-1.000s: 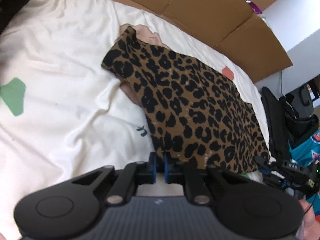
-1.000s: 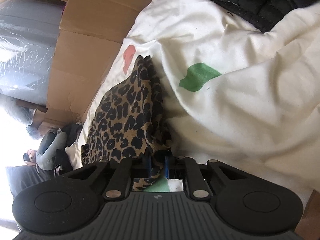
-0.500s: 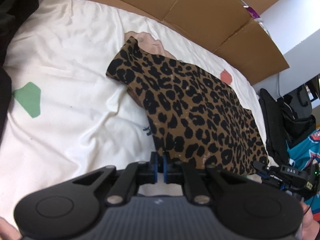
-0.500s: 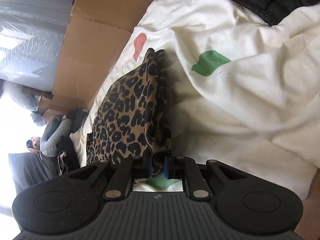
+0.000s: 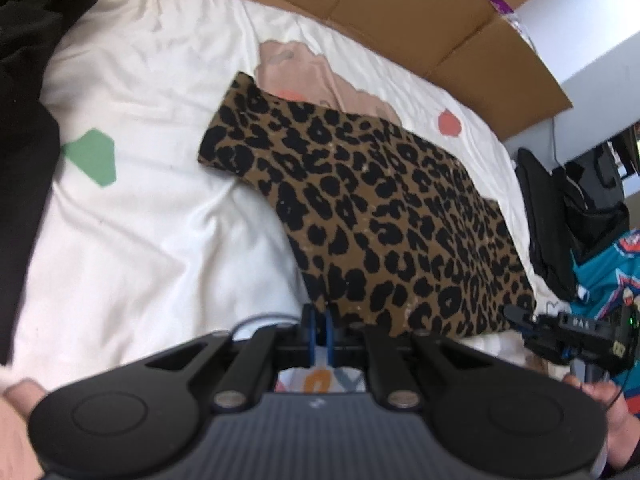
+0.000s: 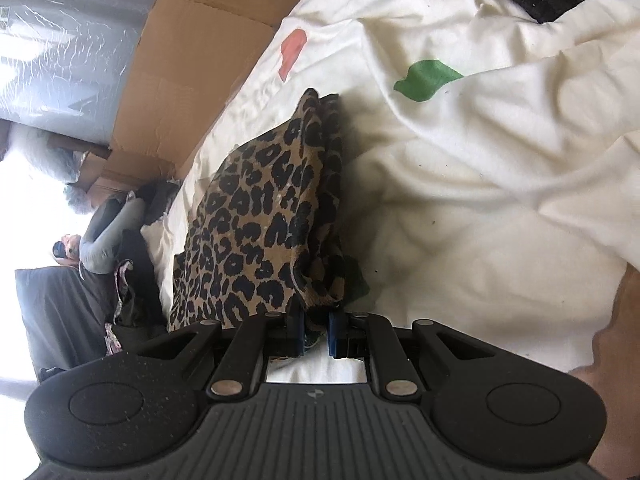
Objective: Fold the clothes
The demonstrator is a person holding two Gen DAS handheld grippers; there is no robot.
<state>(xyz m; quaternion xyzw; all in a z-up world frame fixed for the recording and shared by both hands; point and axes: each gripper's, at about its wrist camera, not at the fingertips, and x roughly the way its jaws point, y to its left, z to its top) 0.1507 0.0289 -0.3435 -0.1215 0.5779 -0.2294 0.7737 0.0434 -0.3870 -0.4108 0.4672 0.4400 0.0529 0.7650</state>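
Note:
A leopard-print garment (image 5: 380, 208) lies spread on the white bedding (image 5: 140, 240), one sleeve pointing to the far left. My left gripper (image 5: 319, 334) is shut on its near left corner, with the hem pinched between the blue pads. In the left wrist view my right gripper (image 5: 520, 320) sits at the garment's near right corner. In the right wrist view the right gripper (image 6: 314, 330) is shut on that corner, and the leopard fabric (image 6: 256, 232) rises from it in a bunched fold.
Flattened cardboard (image 5: 400, 8) lines the bed's far side. Black clothing (image 5: 24, 120) lies along the left edge. A black bag (image 5: 548, 220) and a teal garment (image 5: 616, 272) sit off the right side. More clothes are piled at the left (image 6: 100, 240) in the right wrist view.
Both grippers keep their grip. The right hand has lifted its corner a little, and the fabric there stands up more. The left wrist view now shows more bedding and black clothing at the left.

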